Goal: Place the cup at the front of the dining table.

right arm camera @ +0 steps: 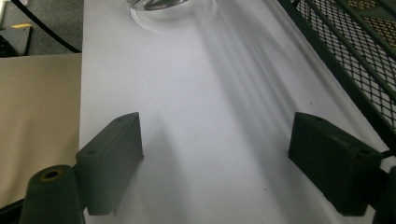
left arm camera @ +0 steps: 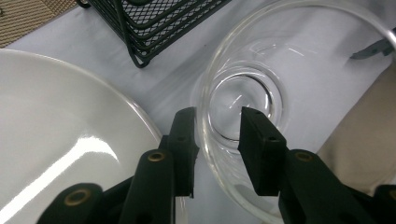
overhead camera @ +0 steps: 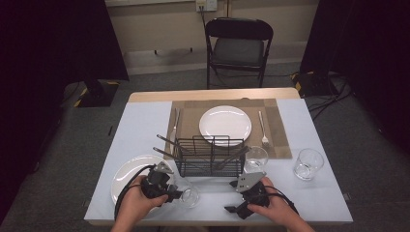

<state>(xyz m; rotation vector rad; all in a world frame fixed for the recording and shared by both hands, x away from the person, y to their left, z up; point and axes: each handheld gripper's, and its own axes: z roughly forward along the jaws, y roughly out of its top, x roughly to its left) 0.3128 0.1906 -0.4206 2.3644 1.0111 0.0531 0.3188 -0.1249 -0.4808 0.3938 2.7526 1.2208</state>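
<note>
1. Table (overhead camera: 145,121) w/ pale cloth; tan placemat (overhead camera: 280,140) at the far middle carries a white plate (overhead camera: 225,124), a fork (overhead camera: 262,128) to its right and a utensil to its left.
2. Second white plate (overhead camera: 126,174) sits near-left, just beside the left gripper.
3. Black wire rack (overhead camera: 209,155) stands mid-table, utensil handles poking out both ends.
4. Two glasses right of the rack: one (overhead camera: 255,158) touching the rack's right end, one (overhead camera: 308,164) well apart near the right edge.
5. Left gripper (left arm camera: 217,135) straddles the wall of a clear glass (left arm camera: 243,93) standing upright betw. near plate and rack: one jaw outside the rim, one inside. Pads are close to the wall; can't tell if they press yet.
6. Right gripper (right arm camera: 217,154) hovers low over bare cloth near the front edge, jaws spread wide, nothing betw. them.
</note>
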